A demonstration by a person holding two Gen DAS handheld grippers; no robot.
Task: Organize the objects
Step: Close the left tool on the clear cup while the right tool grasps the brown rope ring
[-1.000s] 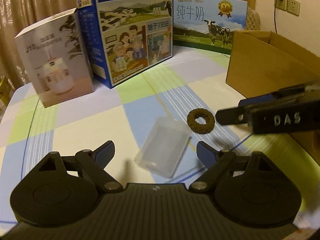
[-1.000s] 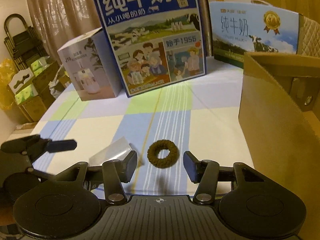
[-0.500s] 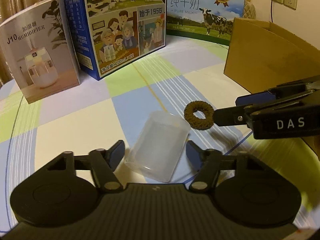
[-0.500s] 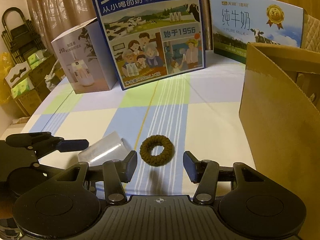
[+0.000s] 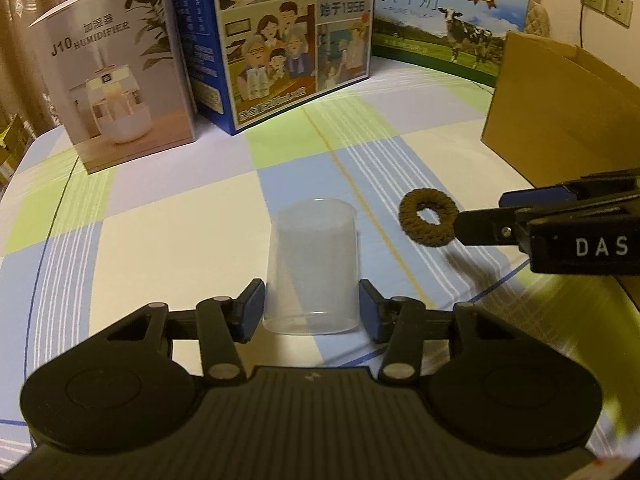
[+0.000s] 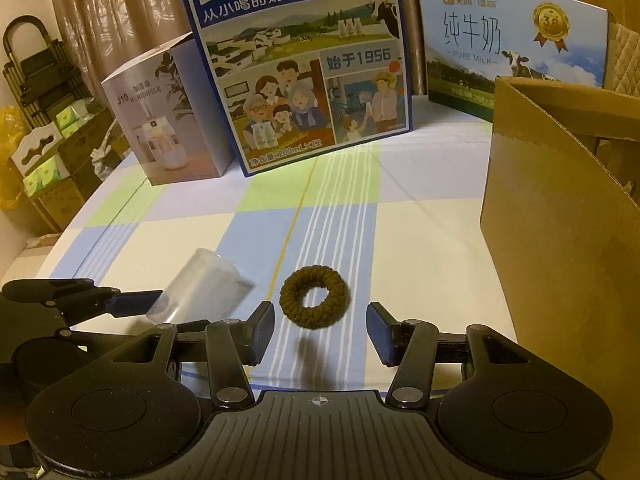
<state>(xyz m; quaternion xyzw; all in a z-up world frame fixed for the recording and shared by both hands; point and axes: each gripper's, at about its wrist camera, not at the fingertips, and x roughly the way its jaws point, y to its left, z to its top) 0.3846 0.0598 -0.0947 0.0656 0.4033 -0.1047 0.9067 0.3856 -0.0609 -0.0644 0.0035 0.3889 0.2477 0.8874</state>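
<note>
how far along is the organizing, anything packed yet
Nothing visibly packed yet; the cardboard box interior is mostly hidden. In hand: the left gripper brackets the clear plastic cup, and the right gripper stands open around the brown hair tie. Left: gripping both and stowing them.

Cloth (image 5: 168,240) checked in pale blue, green, cream and lilac, with white stripes and a thin yellow line. Ring (image 5: 428,218) dark brown, knitted. Cup (image 5: 312,268) clear, frosted. Tools black with blue pads (image 5: 252,312). Carton (image 5: 560,112) plain tan. Milk box (image 5: 288,44) blue with cartoon family. Curtain (image 6: 104,20) beige.
</note>
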